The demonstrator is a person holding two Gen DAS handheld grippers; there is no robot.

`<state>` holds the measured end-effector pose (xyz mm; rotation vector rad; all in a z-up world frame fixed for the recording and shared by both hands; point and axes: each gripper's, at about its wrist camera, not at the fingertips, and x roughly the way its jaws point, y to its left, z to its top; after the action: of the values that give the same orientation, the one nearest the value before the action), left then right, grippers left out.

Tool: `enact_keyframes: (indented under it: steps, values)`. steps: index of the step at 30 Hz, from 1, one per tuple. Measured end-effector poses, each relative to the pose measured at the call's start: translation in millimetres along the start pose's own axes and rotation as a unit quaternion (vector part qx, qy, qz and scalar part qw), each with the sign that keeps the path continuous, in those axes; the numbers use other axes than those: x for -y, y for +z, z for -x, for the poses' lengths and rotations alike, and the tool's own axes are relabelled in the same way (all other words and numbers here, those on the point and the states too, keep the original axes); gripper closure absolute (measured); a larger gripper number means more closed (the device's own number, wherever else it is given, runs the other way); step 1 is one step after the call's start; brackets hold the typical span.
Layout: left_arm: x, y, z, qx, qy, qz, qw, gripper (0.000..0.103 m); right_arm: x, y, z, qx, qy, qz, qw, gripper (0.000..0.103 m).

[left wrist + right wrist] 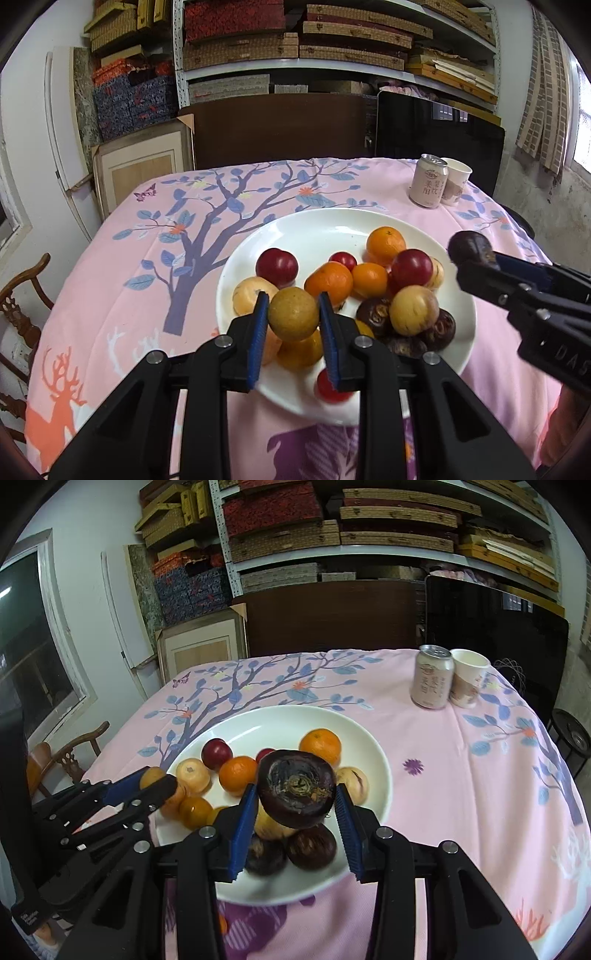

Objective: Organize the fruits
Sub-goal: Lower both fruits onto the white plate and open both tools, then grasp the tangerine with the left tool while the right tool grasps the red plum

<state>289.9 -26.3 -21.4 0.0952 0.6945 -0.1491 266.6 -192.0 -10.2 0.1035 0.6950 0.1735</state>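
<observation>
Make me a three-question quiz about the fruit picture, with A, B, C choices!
1. Where is the can?
A. on the plate
B. beside the paper cup
C. on the chair

2. What colour is the plate?
A. white
B. blue
C. green

3. What is the right gripper doing?
A. hanging open and empty
B. holding an orange
C. holding a dark purple fruit

Answers:
1 B, the two stand together at the far side of the tablecloth.
2 A, its bare rim is white.
3 C, the blue pads press the fruit's sides.
</observation>
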Motion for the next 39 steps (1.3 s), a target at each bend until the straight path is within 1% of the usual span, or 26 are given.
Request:
enact_keyframes:
  steps: [6, 8, 9, 10, 11, 12, 13, 14, 19, 21, 23, 26, 27, 30, 33, 35, 39]
  values:
    - [-4, 0, -20, -0.017, -0.002, 0.002, 0.9999, 0.077, -4, 6, -20, -0.007, 0.001, 0.001, 1.000, 0.060]
    - [-3, -1, -22, -0.013, 0.001, 0.000, 0.9999, 0.076, -5, 6, -25, -0.010, 0.000, -0.001, 1.000, 0.060]
    - [-3, 0, -23, -0.014, -0.001, -0.001, 0.9999, 0.074, -5, 6, -27, -0.011, -0.002, -0.002, 1.000, 0.059]
    - [-2, 0, -23, -0.014, -0.002, -0.001, 0.9999, 0.073, -4, 5, -28, -0.012, -0.001, -0.005, 1.000, 0.056]
    - [-2, 0, -23, -0.013, -0.004, 0.000, 0.9999, 0.069, -2, 5, -28, -0.010, 0.002, -0.010, 1.000, 0.041]
    - [-2, 0, -23, -0.013, -0.005, 0.001, 0.9999, 0.063, 0, 4, -26, -0.007, 0.002, -0.016, 1.000, 0.034]
    - [-1, 0, -23, -0.011, -0.004, 0.002, 0.9999, 0.062, 2, 5, -24, 0.000, 0.003, -0.022, 1.000, 0.030]
    - [-1, 1, -22, -0.010, -0.002, 0.001, 1.0000, 0.061, 4, 5, -19, 0.009, 0.002, -0.026, 1.000, 0.030]
    - [0, 0, -11, -0.004, -0.003, 0.003, 1.0000, 0.061, 11, 4, -4, 0.016, 0.008, -0.037, 0.999, 0.030]
    - [1, -3, -3, 0.002, 0.002, 0.001, 1.0000, 0.058, 14, -3, 3, 0.012, 0.011, -0.042, 0.999, 0.030]
    - [2, -7, 7, 0.007, 0.003, 0.001, 1.0000, 0.053, 17, -13, 11, 0.010, 0.009, -0.048, 0.999, 0.025]
    - [6, -19, 24, 0.010, -0.002, -0.003, 0.9999, 0.052, 23, -30, 23, 0.005, 0.011, -0.058, 0.998, 0.025]
    - [8, -23, 29, 0.010, -0.005, -0.005, 0.9999, 0.050, 25, -38, 29, 0.001, 0.014, -0.062, 0.998, 0.025]
    - [14, -50, 46, -0.002, -0.027, -0.019, 0.9995, 0.046, 26, -62, 45, -0.004, 0.022, -0.066, 0.998, 0.025]
    - [23, -71, 52, -0.021, -0.046, -0.039, 0.9980, 0.046, 24, -88, 62, -0.009, 0.035, -0.064, 0.997, 0.025]
    - [31, -81, 53, -0.030, -0.057, -0.052, 0.9966, 0.046, 24, -106, 71, -0.012, 0.044, -0.063, 0.997, 0.025]
    - [42, -94, 51, -0.043, -0.065, -0.069, 0.9946, 0.046, 31, -125, 78, -0.016, 0.055, -0.072, 0.996, 0.025]
